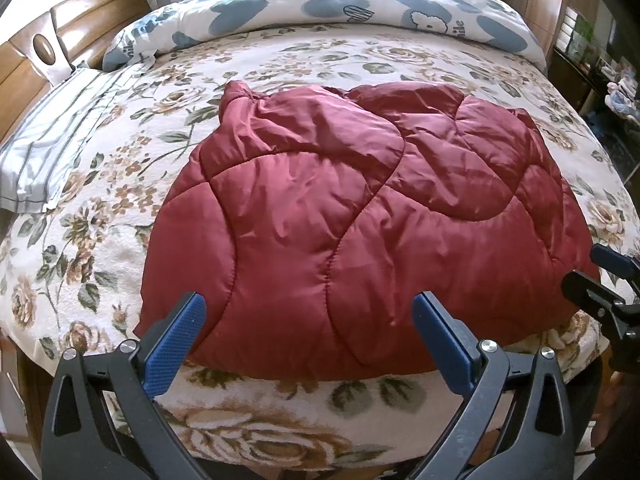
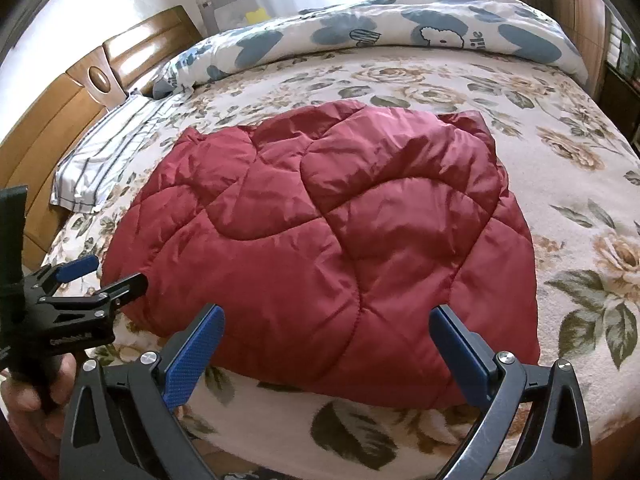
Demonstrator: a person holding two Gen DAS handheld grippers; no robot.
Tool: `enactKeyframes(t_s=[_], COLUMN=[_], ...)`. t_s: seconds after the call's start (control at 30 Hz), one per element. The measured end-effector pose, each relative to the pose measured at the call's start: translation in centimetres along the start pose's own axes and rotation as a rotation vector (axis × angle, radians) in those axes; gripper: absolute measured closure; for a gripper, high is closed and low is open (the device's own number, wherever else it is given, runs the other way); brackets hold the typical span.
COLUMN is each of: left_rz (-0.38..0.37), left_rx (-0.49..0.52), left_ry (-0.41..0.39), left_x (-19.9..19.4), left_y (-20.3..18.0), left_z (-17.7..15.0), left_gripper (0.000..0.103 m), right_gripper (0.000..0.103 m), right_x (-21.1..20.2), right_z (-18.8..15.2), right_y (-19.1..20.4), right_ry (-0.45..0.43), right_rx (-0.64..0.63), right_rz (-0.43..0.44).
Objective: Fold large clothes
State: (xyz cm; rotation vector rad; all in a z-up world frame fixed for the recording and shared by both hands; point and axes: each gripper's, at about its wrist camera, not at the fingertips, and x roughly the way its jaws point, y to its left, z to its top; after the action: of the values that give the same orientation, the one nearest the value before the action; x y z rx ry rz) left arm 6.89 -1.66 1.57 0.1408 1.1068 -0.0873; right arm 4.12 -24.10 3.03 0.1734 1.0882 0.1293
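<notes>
At the far left, a striped pillow (image 1: pixel 48 152) is lying by the wooden headboard (image 1: pixel 36 60), and the left tool (image 1: pixel 310 330) is hovering with its blue fingers spread wide, gripping nothing, over the near edge of the bed (image 1: pixel 120 184). The red quilted jacket (image 1: pixel 360 216) is lying partly folded in the middle of the flowered bedspread, with a blue-patterned duvet (image 1: pixel 340 12) bunched behind it. To the right, the right tool (image 2: pixel 328 340) is likewise gaping open and empty just before the jacket's near hem.
</notes>
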Motion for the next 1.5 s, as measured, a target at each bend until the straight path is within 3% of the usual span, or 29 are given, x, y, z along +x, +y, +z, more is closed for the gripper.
enactKeyframes(t_s=[1.5], left_rz=[0.005], left_rx=[0.005], left_ry=[-0.009], left_x=[0.01], left_y=[-0.22], left_z=[0.17], left_gripper=[0.0], right_gripper=[0.001], right_x=[0.14], right_z=[0.14], right_y=[0.18], right_ry=[0.005], right_rx=[0.003], right_rz=[0.001])
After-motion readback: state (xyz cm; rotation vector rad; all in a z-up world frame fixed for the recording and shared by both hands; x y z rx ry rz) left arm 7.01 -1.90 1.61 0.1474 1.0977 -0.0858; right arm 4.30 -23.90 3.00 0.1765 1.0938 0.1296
